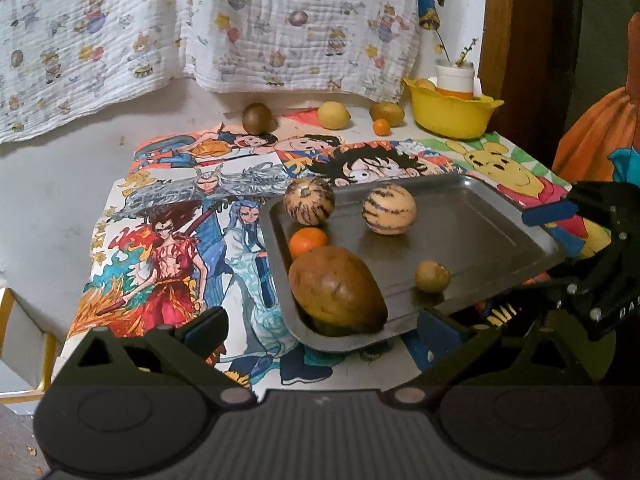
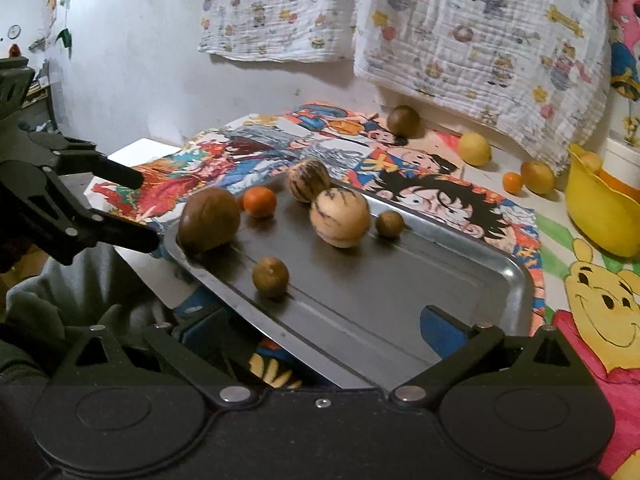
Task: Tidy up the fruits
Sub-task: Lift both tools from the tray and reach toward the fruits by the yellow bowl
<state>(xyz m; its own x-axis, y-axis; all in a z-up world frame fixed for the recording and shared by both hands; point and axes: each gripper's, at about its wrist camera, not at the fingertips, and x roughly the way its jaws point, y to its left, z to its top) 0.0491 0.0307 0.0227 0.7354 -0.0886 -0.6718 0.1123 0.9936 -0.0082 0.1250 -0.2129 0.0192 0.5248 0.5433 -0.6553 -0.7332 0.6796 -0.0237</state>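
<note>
A metal tray (image 1: 480, 224) (image 2: 400, 304) lies tilted over the cartoon-print table. It holds a large brown fruit (image 1: 336, 290) (image 2: 208, 220), an orange (image 1: 307, 240) (image 2: 260, 201), two striped melons (image 1: 389, 209) (image 2: 340, 218) and small brown fruits (image 1: 432, 276) (image 2: 271, 277). My left gripper (image 1: 320, 324) is open, its fingers either side of the tray's near corner. My right gripper (image 2: 320, 320) is open around the tray's near edge. Loose fruits sit at the back: a brown one (image 1: 258, 118), a lemon (image 1: 333, 115), another brown one (image 1: 386, 113) and a small orange (image 1: 381, 127).
A yellow bowl (image 1: 452, 114) (image 2: 600, 216) with a white cup stands at the back right. A patterned cloth (image 1: 200, 32) hangs on the wall. A white box (image 1: 24, 344) sits left of the table.
</note>
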